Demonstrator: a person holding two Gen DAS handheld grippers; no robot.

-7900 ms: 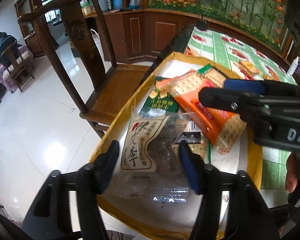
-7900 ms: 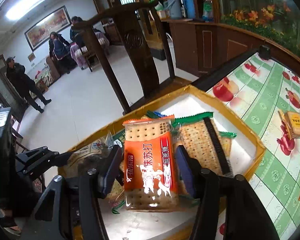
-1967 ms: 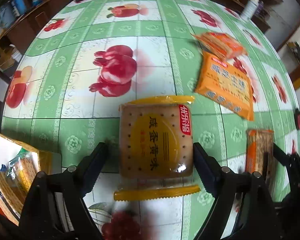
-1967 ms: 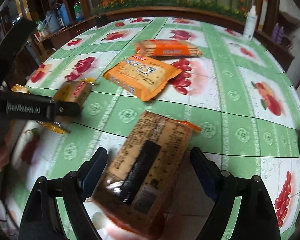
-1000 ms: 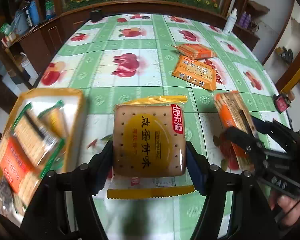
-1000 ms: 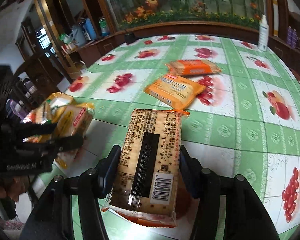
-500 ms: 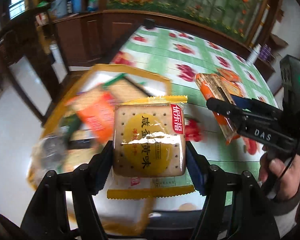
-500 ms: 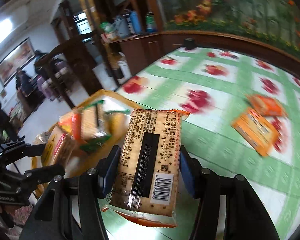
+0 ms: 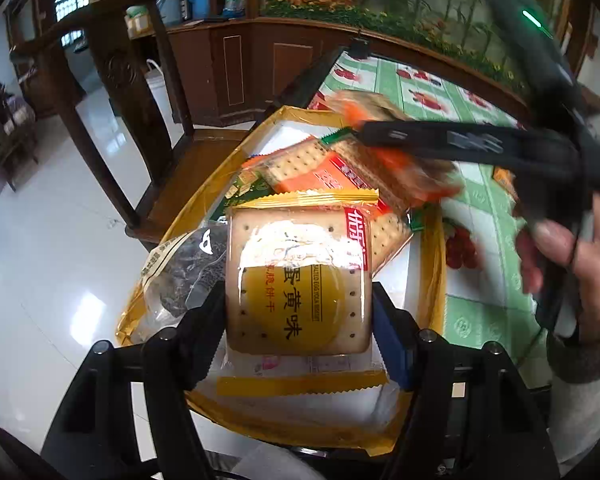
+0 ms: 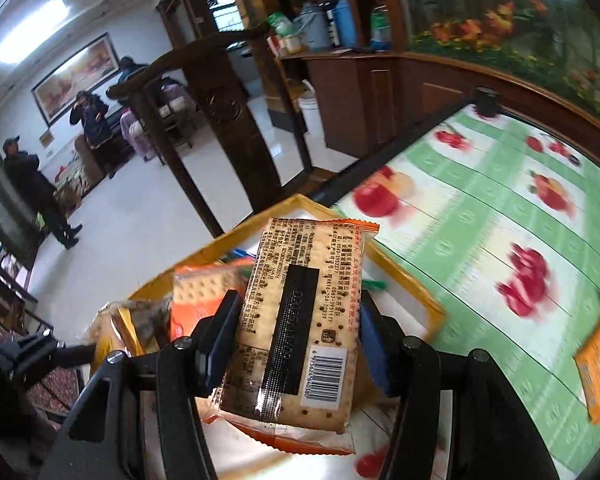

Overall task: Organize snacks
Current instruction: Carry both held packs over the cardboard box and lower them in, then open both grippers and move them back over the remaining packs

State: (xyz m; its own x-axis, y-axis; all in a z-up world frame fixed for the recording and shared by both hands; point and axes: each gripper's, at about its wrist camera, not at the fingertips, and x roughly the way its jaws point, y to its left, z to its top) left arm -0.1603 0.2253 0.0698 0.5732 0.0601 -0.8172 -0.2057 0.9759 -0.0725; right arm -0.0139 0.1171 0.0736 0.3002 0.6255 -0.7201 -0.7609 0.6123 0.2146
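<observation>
Snacks are being held in both grippers above the yellow-rimmed box, which is sitting at the edge of the green fruit-print tablecloth.

Left wrist view, left to right: a dark wooden chair is standing on the white floor beside the box. A clear bag of dark dried fruit is lying at the box's left side. The left gripper is pinching a yellow-edged cracker pack by its two sides, printed face toward the camera. Behind it, an orange cracker pack and other cracker packs are lying piled in the box. Further right, the right gripper is reaching in over the box with a blurred orange pack, and the person's right hand is gripping its handle; only this view shows that hand.

Right wrist view, left to right: people are standing in the room behind, seen only here. The left gripper's dark frame is showing low at the left, the yellow-edged pack just past it. The right gripper's pads are pressing both long sides of a brown cracker pack, barcode side up, hanging over the box's near corner. Another orange pack is lying on the tablecloth at the far right.
</observation>
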